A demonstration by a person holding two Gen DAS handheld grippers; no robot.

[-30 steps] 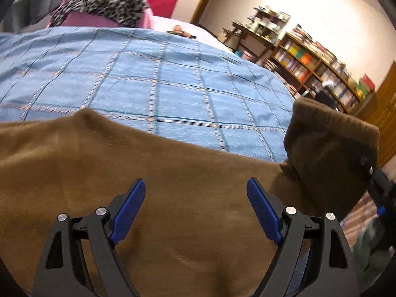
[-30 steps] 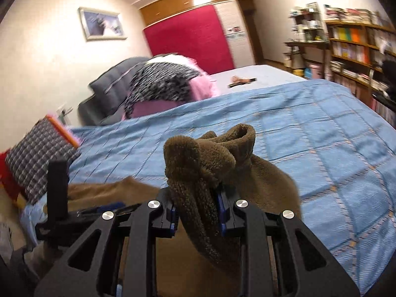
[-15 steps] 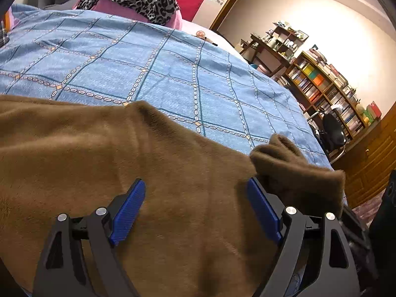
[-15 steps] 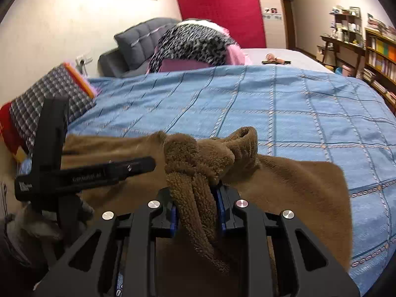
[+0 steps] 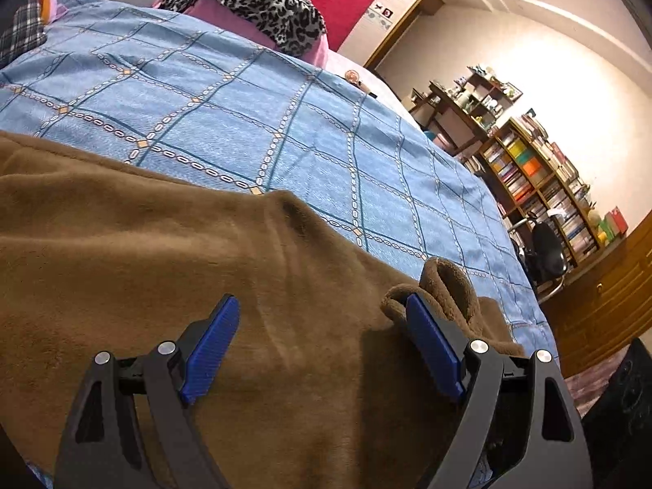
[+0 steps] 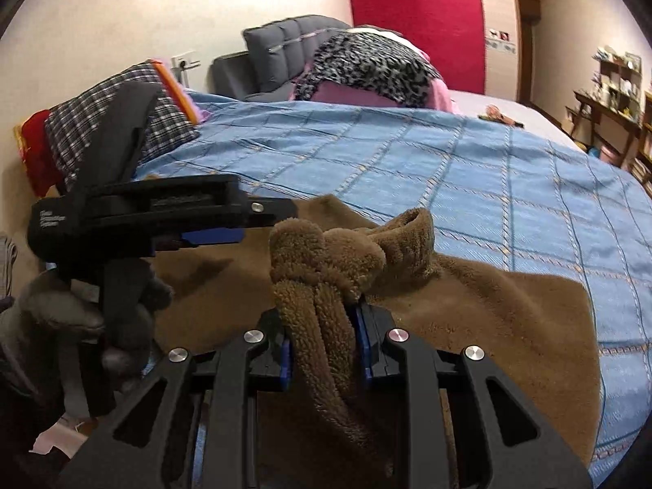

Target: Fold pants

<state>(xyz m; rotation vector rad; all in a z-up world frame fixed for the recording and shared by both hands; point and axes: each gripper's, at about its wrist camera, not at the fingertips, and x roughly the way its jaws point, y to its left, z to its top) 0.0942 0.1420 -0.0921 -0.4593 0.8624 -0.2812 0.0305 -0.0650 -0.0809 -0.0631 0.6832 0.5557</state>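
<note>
Brown fleece pants [image 5: 163, 269] lie spread on the blue checked bedspread [image 5: 252, 122], near its front edge. My left gripper [image 5: 322, 322] is open, its blue pads [image 5: 212, 342] just above the flat fabric, empty. My right gripper [image 6: 326, 338] is shut on a bunched fold of the pants [image 6: 326, 261], held low over the spread part [image 6: 509, 318]. That bunch shows by the left gripper's right finger [image 5: 448, 285]. The left gripper shows in the right wrist view [image 6: 163, 212], to the left of the bunch.
A leopard-print blanket on pink bedding [image 6: 366, 65] and a grey headboard [image 6: 285, 45] lie at the far end. A checked pillow [image 6: 118, 122] is at the left. Bookshelves [image 5: 542, 171], a desk and an office chair [image 5: 546, 248] stand beyond the bed's right side.
My right gripper has lowered the bunched fold towards the bed and brought it close to my left gripper. The left gripper has stayed open over the fabric.
</note>
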